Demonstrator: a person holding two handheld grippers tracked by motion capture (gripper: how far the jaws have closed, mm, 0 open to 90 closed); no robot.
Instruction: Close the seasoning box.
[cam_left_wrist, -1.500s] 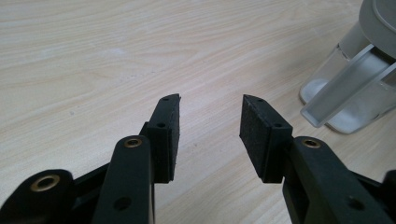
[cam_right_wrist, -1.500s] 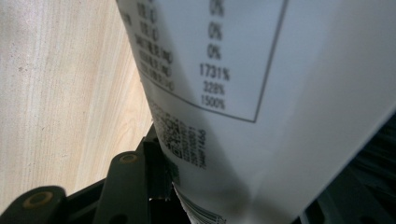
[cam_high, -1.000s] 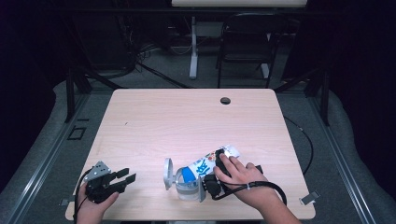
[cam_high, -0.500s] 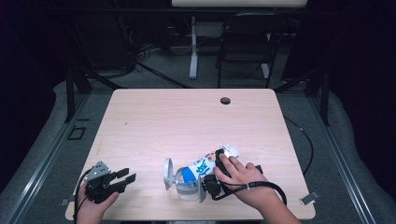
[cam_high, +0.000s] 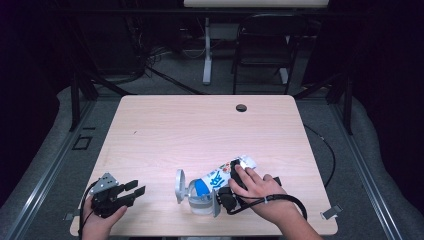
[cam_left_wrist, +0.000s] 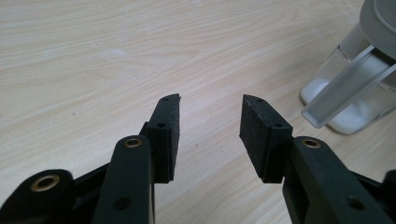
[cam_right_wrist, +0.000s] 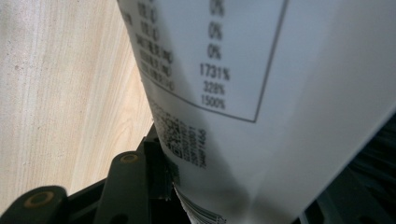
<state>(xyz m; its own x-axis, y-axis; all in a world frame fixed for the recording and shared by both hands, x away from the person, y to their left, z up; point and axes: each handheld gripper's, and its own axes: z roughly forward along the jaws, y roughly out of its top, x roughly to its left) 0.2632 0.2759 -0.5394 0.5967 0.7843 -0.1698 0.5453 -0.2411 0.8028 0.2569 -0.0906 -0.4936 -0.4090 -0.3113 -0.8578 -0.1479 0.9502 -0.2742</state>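
While my right hand (cam_high: 262, 192) sits low at the near edge of the wooden table (cam_high: 200, 130), my right gripper (cam_high: 226, 195) is clamped on a white packet (cam_high: 225, 175) with blue lettering, which it holds tilted, lower end toward a clear plastic jar (cam_high: 199, 197) and upper end slanting up and away to the right. In the right gripper view the packet's back panel (cam_right_wrist: 261, 93), printed with a nutrition table and small codes, presses against my left jaw and crowds out nearly everything beyond it, so I cannot see the far jaw clearly. The jar stands just left of that gripper, its grey lid (cam_high: 179, 186) swung open on the left side; the packet's lower end is at the jar's mouth, though I cannot tell whether they touch. Further left, near the table's front corner, my left gripper (cam_high: 131, 192) rests in my left hand (cam_high: 97, 222), jaws parted moderately and holding nothing. In the left gripper view, bare wood lies between the pads (cam_left_wrist: 259, 133), and the jar (cam_left_wrist: 355, 88) shows at the upper right, white powder at its bottom. Between the left gripper and the jar nothing stands in the way. Far across the table a round dark cable hole (cam_high: 241, 107) sits near the back edge, and beyond it a chair (cam_high: 262, 47) stands on the dark floor.
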